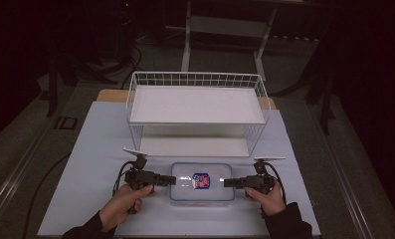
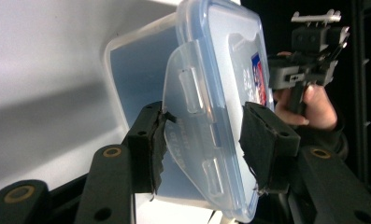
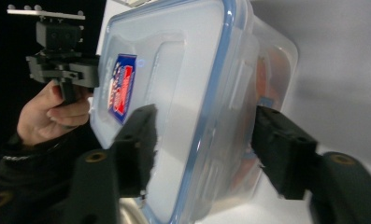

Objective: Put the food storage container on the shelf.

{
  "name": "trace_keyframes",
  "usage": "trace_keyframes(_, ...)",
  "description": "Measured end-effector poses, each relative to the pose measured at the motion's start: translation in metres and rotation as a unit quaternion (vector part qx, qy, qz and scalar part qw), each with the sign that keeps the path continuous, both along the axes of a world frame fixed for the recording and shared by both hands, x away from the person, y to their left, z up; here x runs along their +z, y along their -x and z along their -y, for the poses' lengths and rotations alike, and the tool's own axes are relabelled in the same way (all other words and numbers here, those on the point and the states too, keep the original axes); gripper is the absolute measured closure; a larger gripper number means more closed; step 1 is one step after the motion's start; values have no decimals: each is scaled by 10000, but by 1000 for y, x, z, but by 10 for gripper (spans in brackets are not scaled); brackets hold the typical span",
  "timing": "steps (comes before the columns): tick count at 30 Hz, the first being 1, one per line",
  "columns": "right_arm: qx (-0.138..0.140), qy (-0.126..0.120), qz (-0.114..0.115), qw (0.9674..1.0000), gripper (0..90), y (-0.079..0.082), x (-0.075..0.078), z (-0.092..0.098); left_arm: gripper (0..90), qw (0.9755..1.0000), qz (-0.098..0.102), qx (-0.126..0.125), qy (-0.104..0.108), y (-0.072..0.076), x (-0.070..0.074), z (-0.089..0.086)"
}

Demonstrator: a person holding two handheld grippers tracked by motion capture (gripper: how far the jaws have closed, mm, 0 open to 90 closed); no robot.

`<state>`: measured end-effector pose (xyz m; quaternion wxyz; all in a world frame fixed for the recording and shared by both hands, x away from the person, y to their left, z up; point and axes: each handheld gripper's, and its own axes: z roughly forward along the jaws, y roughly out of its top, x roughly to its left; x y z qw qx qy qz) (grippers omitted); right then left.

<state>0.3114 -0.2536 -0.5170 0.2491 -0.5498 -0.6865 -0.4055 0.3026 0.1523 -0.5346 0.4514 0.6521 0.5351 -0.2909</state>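
Observation:
A clear plastic container (image 1: 185, 191) with a blue-rimmed lid and a red and blue label (image 1: 201, 180) lies flat at the table's front middle. My left gripper (image 1: 171, 179) is at its left end and my right gripper (image 1: 226, 182) at its right end, each held in a hand. In the left gripper view the open jaws (image 2: 202, 126) straddle the container's (image 2: 225, 56) end, where a latch flap (image 2: 188, 112) sticks out between the pads. In the right gripper view the jaws (image 3: 204, 135) stand wide on either side of the container's (image 3: 183, 70) other end, with gaps showing.
A white wire rack (image 1: 195, 104) with two shelves stands just behind the container, its lower shelf open toward me. The pale table cover (image 1: 95, 149) extends left and right of the grippers. Dark floor and table legs lie beyond.

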Motion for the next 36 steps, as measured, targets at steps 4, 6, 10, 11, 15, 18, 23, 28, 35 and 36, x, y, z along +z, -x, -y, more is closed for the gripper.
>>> trace_keyframes(4,-177,-122,-276,9994,476,2,0,5,498,10000,14,22,-65,1,2,1)
trace_keyframes(6,-231,-116,-256,9993,478,4,0,4,498,9999,39,29,-99,2,3,2)
trace_keyframes(10,-277,-72,-204,9994,486,7,3,4,500,9998,94,75,-175,5,6,3)
trace_keyframes(11,-311,-78,-197,9993,489,8,3,4,501,9997,108,73,-200,6,7,3)
trace_keyframes(15,-365,-118,-150,9992,515,12,4,6,507,9995,192,85,-249,11,12,5)
trace_keyframes(18,-338,-106,-91,9993,523,16,7,6,514,9992,235,47,-307,13,15,5)
trace_keyframes(23,-295,-34,6,9996,528,20,12,3,517,9987,341,70,-373,14,20,5)
trace_keyframes(28,-261,58,265,9993,527,20,20,-2,517,9977,551,53,-397,13,27,2)
trace_keyframes(35,-265,69,621,9977,526,10,36,-7,518,9944,967,196,-374,7,42,-3)
trace_keyframes(36,-261,70,717,9971,525,8,38,-8,518,9939,1018,226,-370,6,43,-3)
